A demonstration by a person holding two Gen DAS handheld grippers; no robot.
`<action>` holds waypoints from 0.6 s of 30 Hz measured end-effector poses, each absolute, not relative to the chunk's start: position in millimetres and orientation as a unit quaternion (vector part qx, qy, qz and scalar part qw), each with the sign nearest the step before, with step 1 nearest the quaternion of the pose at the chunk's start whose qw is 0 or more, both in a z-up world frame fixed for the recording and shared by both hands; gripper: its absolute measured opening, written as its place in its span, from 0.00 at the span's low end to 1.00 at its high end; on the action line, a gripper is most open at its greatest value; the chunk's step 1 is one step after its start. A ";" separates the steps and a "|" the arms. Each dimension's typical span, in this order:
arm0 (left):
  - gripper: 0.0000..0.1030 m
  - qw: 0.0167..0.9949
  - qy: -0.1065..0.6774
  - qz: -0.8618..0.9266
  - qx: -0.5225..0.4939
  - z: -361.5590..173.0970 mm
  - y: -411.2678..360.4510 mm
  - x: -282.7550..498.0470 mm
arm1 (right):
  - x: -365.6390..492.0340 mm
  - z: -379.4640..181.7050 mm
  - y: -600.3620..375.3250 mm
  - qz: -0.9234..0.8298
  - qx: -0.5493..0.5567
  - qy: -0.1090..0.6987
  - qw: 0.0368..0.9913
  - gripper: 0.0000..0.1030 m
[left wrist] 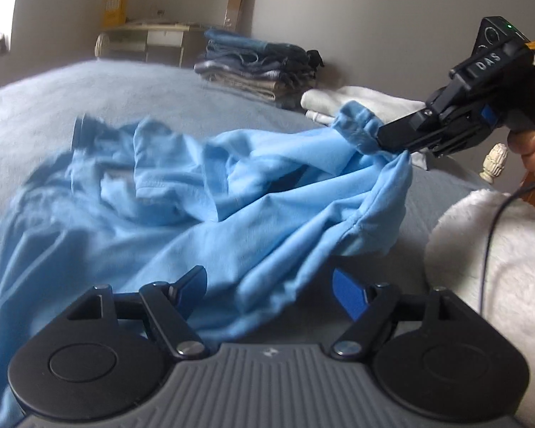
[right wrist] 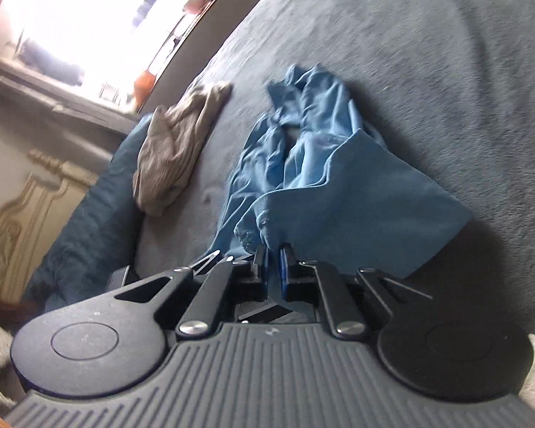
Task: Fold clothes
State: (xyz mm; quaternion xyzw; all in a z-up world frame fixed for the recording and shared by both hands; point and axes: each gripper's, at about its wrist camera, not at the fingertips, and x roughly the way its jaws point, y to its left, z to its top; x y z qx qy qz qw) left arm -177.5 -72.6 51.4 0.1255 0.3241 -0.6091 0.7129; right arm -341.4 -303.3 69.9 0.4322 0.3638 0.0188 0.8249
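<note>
A light blue garment (left wrist: pixel 167 207) lies crumpled on the grey bed cover (left wrist: pixel 35 107). My right gripper (left wrist: pixel 383 141) is shut on a bunched edge of it and lifts that corner off the bed; in the right wrist view the jaws (right wrist: pixel 273 253) pinch the blue cloth (right wrist: pixel 339 185), which trails away across the cover. My left gripper (left wrist: pixel 271 285) is open, its fingers low over the near part of the garment, with cloth lying between them but not clamped.
A stack of folded clothes (left wrist: pixel 256 67) and a white folded item (left wrist: pixel 356 103) sit at the far side of the bed. A beige garment (right wrist: pixel 178 146) lies near the bed edge. A white fluffy blanket (left wrist: pixel 499 267) is at right. A window (right wrist: pixel 71 18) is beyond.
</note>
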 end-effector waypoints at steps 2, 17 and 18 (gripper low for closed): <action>0.77 0.717 0.329 -0.603 0.120 52.8 -63.8 -175.0 | -334.1 72.7 -293.4 0.019 0.389 0.402 0.829 0.06; 0.76 0.766 0.310 -0.553 0.106 57.9 -50.5 -152.5 | -239.8 93.2 -273.1 -0.032 0.110 0.445 0.888 0.56; 0.76 0.768 0.307 -0.551 0.108 58.2 -50.5 -152.2 | -226.7 85.3 -267.4 -0.026 0.089 0.451 0.888 0.56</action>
